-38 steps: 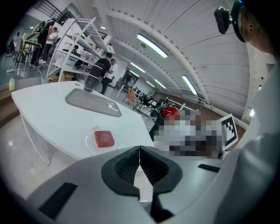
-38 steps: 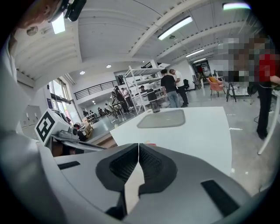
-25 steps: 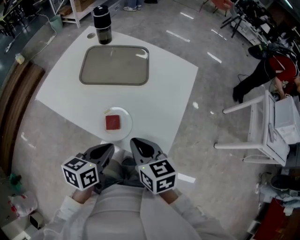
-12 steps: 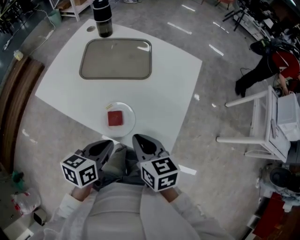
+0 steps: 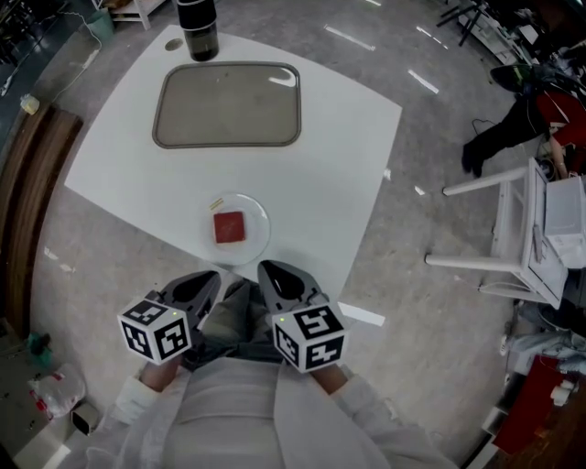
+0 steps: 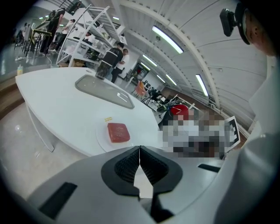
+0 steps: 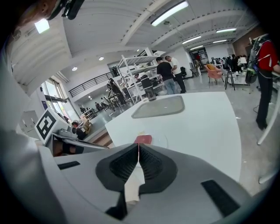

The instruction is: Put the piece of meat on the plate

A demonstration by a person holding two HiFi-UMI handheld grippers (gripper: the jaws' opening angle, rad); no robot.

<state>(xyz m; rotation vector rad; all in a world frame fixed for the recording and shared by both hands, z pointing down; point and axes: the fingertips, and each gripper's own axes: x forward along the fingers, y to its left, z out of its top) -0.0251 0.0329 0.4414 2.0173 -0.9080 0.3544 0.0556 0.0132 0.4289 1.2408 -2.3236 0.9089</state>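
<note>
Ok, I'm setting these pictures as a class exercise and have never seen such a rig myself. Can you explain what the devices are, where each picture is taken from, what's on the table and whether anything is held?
There is no robot here. A person holds a two-jaw tool in each hand: the left gripper and the right gripper. The patterned cubes are part of them. The head view looks down from a camera on the person's head. The two gripper views come from cameras riding on each gripper, looking along its jaws. On the white table are a grey tray, a dark flask and a plate, with the red piece of meat already on the plate. Both grippers are shut and hold nothing.
</note>
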